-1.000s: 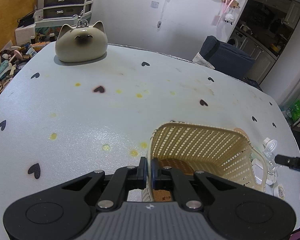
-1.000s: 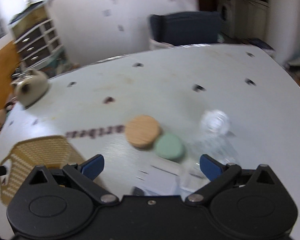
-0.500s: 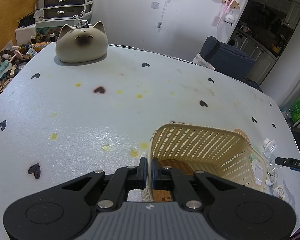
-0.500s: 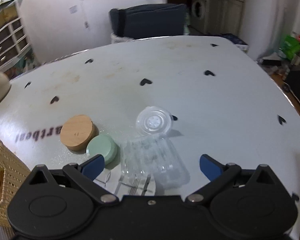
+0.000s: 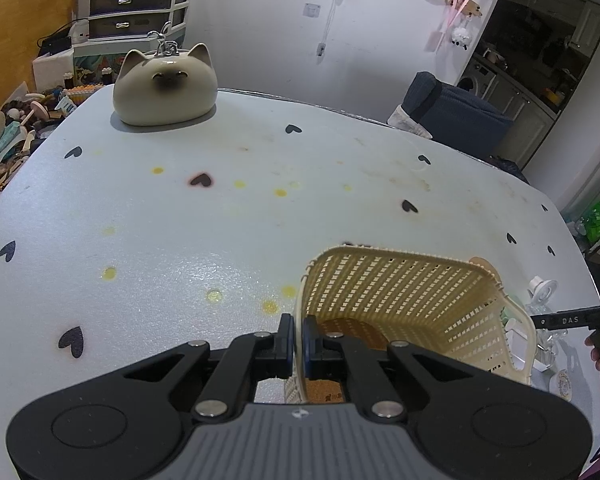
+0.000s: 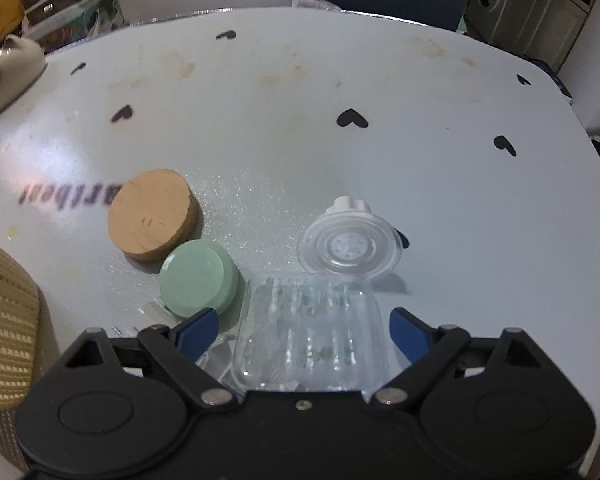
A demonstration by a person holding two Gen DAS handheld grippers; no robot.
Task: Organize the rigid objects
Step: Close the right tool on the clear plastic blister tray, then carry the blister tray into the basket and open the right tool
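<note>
Steadying the basket with left gripper jaws pinched on its near rim, while right gripper hangs spread wide around the clear plastic tray on the table. Next, likely: closing on the tray's slick sides, lifting, carrying left to the basket. Inside the basket only a brown, cork-like piece visible; wooden disc, green disc and clear suction cup lying outside, beside the tray.

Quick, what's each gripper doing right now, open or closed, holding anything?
Left gripper: closed, pinching the near wall of the wicker basket.
Right gripper: open, holding nothing, fingers either side of the clear plastic tray.
</note>
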